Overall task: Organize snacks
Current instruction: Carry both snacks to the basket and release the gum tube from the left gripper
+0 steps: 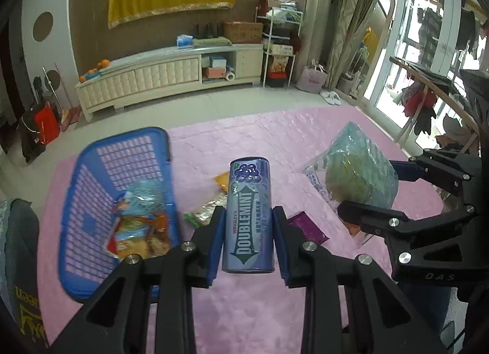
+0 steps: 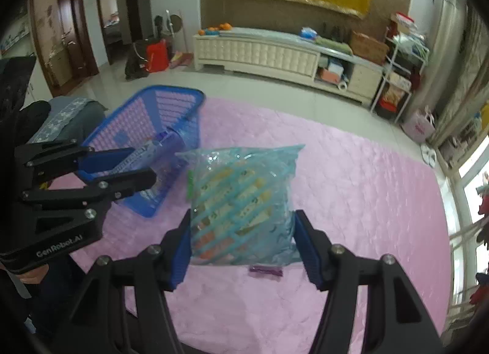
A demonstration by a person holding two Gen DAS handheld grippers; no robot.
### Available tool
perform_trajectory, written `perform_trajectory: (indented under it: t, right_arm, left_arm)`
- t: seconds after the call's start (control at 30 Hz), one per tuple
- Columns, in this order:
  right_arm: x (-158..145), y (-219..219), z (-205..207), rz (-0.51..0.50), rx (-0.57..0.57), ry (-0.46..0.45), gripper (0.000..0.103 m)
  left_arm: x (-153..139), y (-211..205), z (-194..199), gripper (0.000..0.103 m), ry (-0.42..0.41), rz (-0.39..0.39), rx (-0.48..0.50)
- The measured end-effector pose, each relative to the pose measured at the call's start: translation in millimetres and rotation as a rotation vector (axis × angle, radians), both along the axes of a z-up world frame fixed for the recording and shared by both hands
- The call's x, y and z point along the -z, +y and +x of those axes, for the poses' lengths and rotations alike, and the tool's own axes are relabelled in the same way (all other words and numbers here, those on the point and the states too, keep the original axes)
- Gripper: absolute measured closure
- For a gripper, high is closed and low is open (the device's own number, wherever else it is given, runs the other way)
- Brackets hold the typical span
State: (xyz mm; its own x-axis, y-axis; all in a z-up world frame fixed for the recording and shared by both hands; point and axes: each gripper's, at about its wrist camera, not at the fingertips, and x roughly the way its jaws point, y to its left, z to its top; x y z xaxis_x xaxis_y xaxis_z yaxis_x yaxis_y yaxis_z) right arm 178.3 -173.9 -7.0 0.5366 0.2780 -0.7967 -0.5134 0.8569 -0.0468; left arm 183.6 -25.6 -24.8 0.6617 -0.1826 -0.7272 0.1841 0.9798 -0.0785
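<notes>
Left wrist view: the left hand-held gripper point(image 1: 247, 244) clamps a tall Doublemint canister point(image 1: 249, 216) at mid-body, raised above the pink mat point(image 1: 275, 137). It looks rigid, light and glossy, so likely slippery. A blue basket point(image 1: 91, 170) sits by the mat's left edge.

Right wrist view: the right hand-held gripper point(image 2: 243, 247), jaws wide, squeezes a soft, crinkly snack bag point(image 2: 241, 201) by its sides, lifted off the mat; its contents probably crush easily.
</notes>
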Motion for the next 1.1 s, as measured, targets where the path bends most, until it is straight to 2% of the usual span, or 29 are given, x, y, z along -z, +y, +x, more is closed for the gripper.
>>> perform_trajectory:
  t: [0.3,0.57,0.83,1.1]
  right_arm:
    - [-5.5,57.3,3.0,0.013,-0.073,-0.018,0.037]
    - [11.1,104.9,11.1,0.013,-0.139,0.012,0.037]
    - [35.7,134.9,15.9,-0.019,-0.162,0.061,0.037]
    - [48.3,138.8,23.8,-0.04,-0.157,0.088,0.037]
  left_arm:
    - [-7.1,60.0,-6.2,0.074,0.013,0.016,-0.027]
    - [11.3,117.0,4.2,0.074,0.081,0.011,-0.108]
    - [41.2,140.4,10.9,0.074,0.146,-0.014,-0.124]
    - [63.5,142.0,15.8,0.074,0.196,-0.049,-0.106]
